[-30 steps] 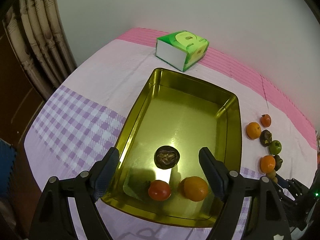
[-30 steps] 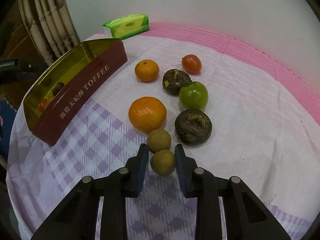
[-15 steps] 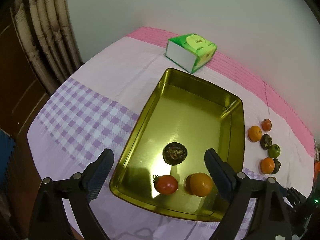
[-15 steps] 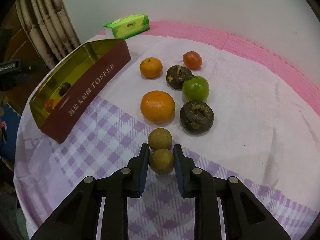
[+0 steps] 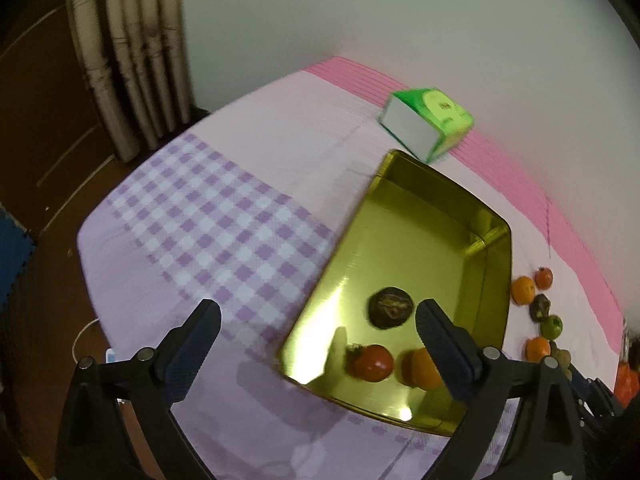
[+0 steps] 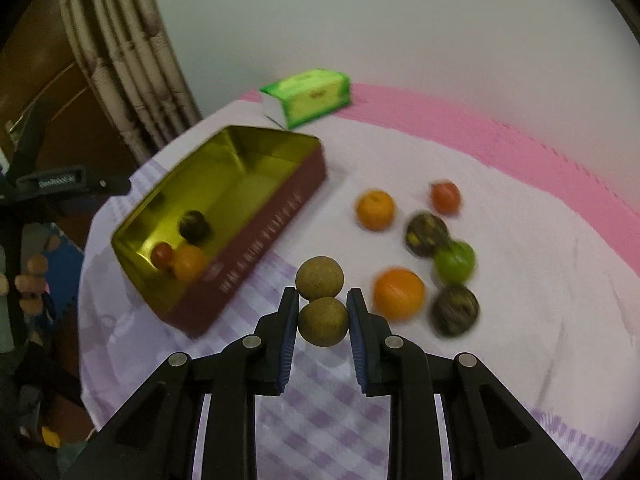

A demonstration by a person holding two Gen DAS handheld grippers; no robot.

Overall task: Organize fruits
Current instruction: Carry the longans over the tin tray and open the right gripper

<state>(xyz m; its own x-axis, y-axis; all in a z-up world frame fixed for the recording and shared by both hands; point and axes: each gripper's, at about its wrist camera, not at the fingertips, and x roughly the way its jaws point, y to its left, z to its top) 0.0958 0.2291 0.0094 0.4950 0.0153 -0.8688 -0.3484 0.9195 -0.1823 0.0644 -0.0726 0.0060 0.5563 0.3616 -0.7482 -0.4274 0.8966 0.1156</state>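
Since the earlier frames, the right claw (image 6: 323,312) had risen from the checked purple-and-white cloth (image 6: 320,432), carrying a small round brown-skinned fruit (image 6: 323,322) pinched between its blue pads; a second, matching brown fruit (image 6: 319,277) clung above it and had come up as well. The left claw (image 5: 316,354) had drawn back from the gold-lined rectangular tin tray (image 5: 400,240) toward its near left corner, and its jaws were opening, widely spread with nothing between them.

Inside the tray lay a dark wrinkled round fruit (image 5: 390,307), a red tomato-like fruit (image 5: 372,362) and an orange (image 5: 420,368), all near the front end. On the worktop beside the tray's maroon outer wall (image 6: 264,236) remained two oranges (image 6: 375,209), a red fruit (image 6: 445,197), a green apple-like fruit (image 6: 455,262) and two dark wrinkled fruits (image 6: 456,309). A green tissue box (image 6: 308,97) sat behind the tray, near the wall.
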